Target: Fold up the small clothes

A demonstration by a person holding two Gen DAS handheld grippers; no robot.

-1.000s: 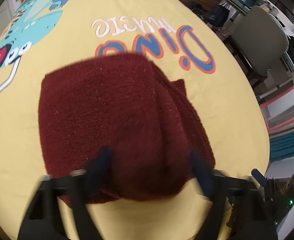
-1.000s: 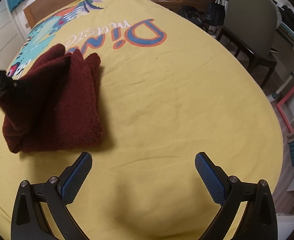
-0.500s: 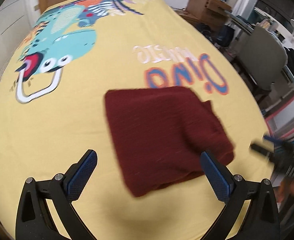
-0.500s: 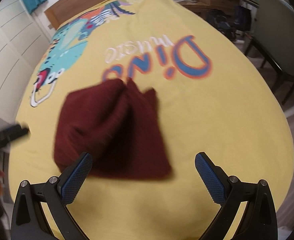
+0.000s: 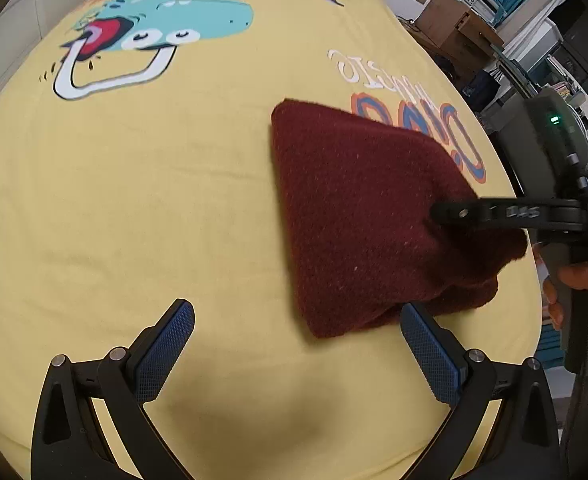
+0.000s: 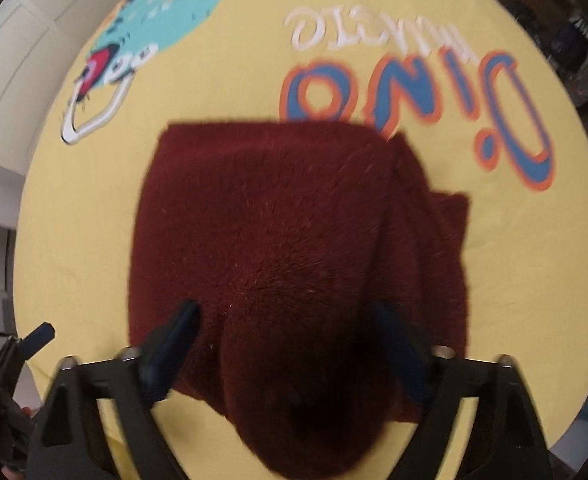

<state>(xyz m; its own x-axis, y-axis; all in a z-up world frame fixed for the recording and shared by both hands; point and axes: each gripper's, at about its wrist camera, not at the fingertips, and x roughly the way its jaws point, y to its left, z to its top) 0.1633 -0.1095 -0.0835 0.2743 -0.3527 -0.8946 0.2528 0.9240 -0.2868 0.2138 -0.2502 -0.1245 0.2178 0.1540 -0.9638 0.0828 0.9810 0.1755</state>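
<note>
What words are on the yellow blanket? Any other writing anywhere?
"Dino": big blue and orange letters on the blanket, upside down here.
White word above it: looks like "music", too blurred to be sure.
Marks on the right gripper: too small to read.

Yellow dinosaur-print bedspread [image 5: 174, 184] (white panelled wall [image 6: 18, 76] beside).

Fuzzy maroon knit garment [image 5: 357, 216] on smooth matt yellow cotton sheet [image 5: 134, 200].

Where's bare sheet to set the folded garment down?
Free: the yellow sheet between the dinosaur print and the left hand-held gripper, left of the garment. Crowded: the right side, where the right hand-held gripper straddles the garment by the lettering.
</note>
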